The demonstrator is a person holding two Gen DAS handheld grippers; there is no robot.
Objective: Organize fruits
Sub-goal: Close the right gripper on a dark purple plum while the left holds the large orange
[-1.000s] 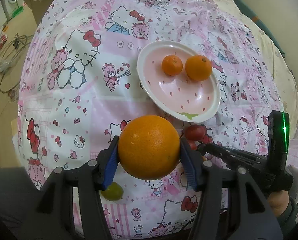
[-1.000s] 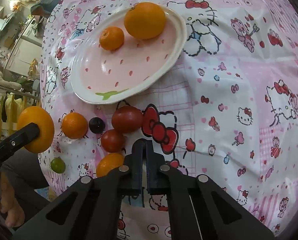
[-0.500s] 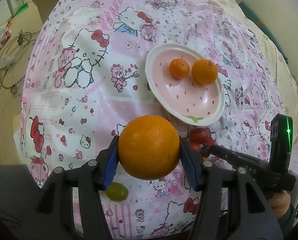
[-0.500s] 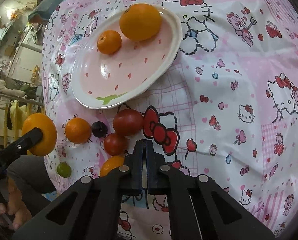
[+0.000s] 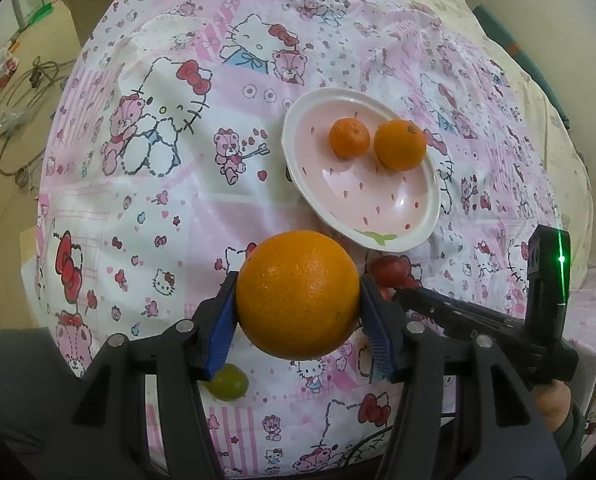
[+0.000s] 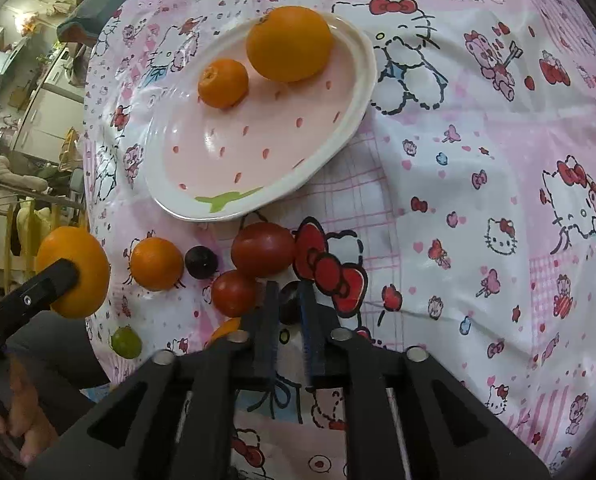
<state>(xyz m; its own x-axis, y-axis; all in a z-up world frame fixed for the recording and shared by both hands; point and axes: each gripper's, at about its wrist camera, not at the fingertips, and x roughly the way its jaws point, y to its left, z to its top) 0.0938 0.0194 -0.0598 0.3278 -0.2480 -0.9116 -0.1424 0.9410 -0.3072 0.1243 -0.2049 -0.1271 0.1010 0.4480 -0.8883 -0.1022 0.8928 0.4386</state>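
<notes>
My left gripper (image 5: pixel 298 312) is shut on a large orange (image 5: pixel 297 295) and holds it above the cloth, short of the pink plate (image 5: pixel 418 216). The plate holds a small mandarin (image 5: pixel 349 137) and a bigger orange (image 5: pixel 400 144). In the right wrist view my right gripper (image 6: pixel 287 304) has opened a little, with a dark round fruit (image 6: pixel 290 304) showing between its fingertips. Near it lie two red tomatoes (image 6: pixel 263 255), a dark plum (image 6: pixel 201 262), a mandarin (image 6: pixel 157 264), a green lime (image 6: pixel 126 342) and a partly hidden orange fruit (image 6: pixel 226 328).
The table is covered with a pink Hello Kitty cloth (image 5: pixel 158 160). Its near edge drops off just below the loose fruit. Floor clutter and cables (image 5: pixel 14 92) lie to the left. My right gripper also shows in the left wrist view (image 5: pixel 402 295).
My left gripper has lifted and drawn back slightly with the large orange. My right gripper's fingers have parted a little, and a dark fruit now shows between them.
</notes>
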